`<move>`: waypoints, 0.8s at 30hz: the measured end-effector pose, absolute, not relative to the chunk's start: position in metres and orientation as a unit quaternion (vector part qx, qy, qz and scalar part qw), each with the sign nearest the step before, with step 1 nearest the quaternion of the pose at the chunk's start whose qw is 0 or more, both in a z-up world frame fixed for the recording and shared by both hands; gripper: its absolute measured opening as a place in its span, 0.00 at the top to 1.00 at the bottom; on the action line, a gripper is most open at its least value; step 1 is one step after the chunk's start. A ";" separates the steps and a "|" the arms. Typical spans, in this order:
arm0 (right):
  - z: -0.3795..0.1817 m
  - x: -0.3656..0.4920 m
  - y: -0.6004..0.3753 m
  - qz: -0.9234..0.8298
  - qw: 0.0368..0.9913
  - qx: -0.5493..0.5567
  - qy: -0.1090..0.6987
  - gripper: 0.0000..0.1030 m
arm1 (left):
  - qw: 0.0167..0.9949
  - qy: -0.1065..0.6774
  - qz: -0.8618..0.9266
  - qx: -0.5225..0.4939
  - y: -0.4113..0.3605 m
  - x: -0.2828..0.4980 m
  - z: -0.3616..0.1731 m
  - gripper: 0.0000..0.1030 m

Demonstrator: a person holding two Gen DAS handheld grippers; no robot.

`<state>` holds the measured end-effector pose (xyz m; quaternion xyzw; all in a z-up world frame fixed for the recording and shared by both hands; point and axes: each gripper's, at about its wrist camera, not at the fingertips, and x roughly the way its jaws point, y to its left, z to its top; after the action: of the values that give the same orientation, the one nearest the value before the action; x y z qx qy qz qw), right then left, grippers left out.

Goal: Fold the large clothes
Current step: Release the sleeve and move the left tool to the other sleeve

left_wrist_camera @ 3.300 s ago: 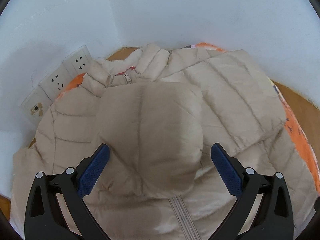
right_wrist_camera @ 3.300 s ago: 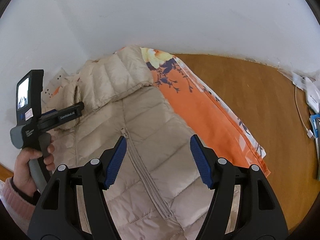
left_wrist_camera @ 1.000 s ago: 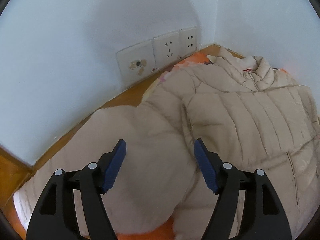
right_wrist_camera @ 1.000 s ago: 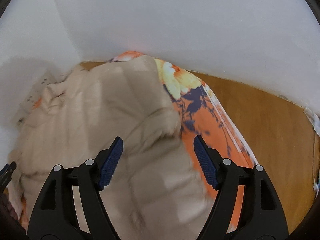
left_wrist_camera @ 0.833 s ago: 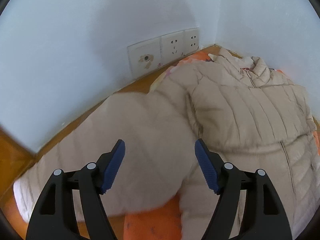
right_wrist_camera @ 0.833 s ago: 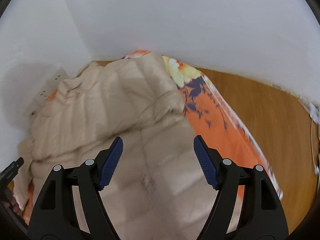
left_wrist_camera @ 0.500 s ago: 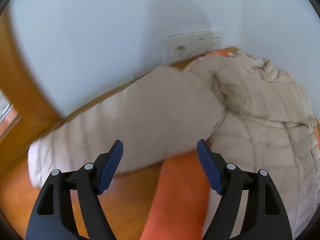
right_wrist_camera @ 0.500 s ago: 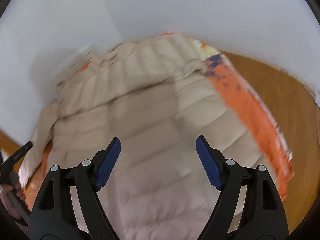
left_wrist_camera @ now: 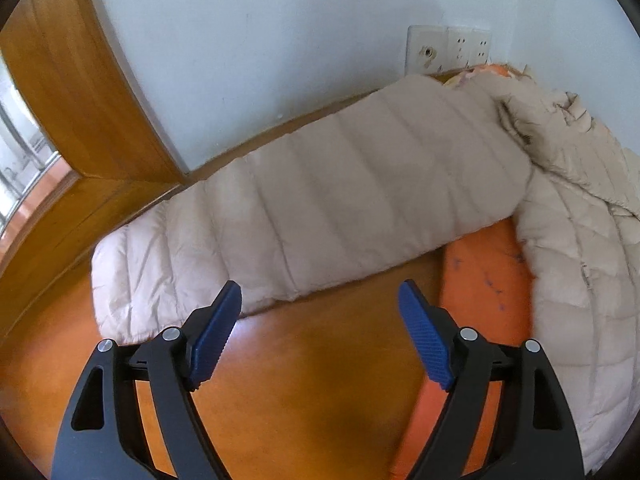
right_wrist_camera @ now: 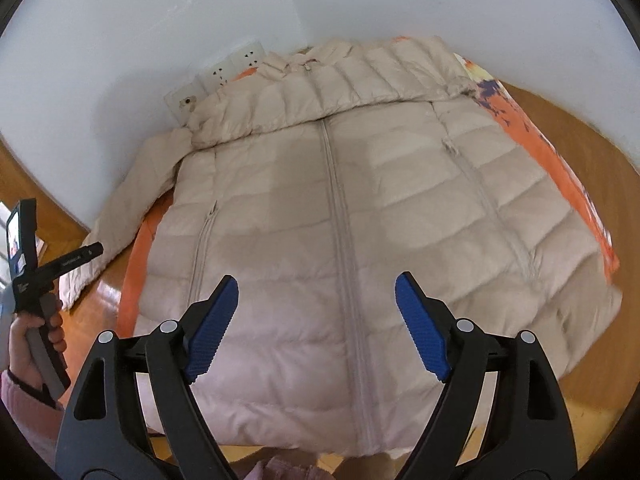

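Observation:
A beige quilted puffer jacket (right_wrist_camera: 340,208) lies zipped and face up on an orange floral cloth (right_wrist_camera: 560,168) in a wall corner. One sleeve (left_wrist_camera: 320,208) stretches out flat along the wall in the left wrist view, its cuff at the left end. My left gripper (left_wrist_camera: 320,312) hovers over the bare wood just in front of that sleeve, jaws opening, nothing between them. My right gripper (right_wrist_camera: 316,304) hangs over the jacket's lower front near the zipper, jaws also opening and empty. The other sleeve is folded across the chest.
Wooden tabletop (left_wrist_camera: 300,380) runs under everything. White walls close the corner, with a row of sockets (left_wrist_camera: 448,50) above the sleeve. A wooden frame (left_wrist_camera: 72,92) stands at the left. A hand in a pink sleeve (right_wrist_camera: 24,344) holds the left gripper's handle.
Both grippers drew back from the collar end and swung sideways. The left now looks along the outstretched sleeve; the right faces the whole jacket front. Both pairs of jaws spread a little wider.

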<state>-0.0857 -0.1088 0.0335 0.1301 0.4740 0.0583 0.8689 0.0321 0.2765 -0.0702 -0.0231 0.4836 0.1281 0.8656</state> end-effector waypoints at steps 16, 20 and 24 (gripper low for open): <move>0.029 -0.125 -0.061 -0.051 0.862 0.154 0.481 0.22 | 0.838 0.537 0.092 -0.038 0.332 0.059 -0.108 0.13; 0.030 -0.131 -0.054 -0.062 0.862 0.154 0.479 0.22 | 0.840 0.534 0.087 -0.040 0.334 0.058 -0.117 0.08; 0.030 -0.134 -0.049 -0.071 0.860 0.158 0.480 0.22 | 0.847 0.523 0.079 -0.046 0.336 0.053 -0.120 0.05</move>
<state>-0.1344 -0.0486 0.0296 0.1584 0.4804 -0.0714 0.8597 0.0528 0.3358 -0.1199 -0.0457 0.5230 0.0791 0.8474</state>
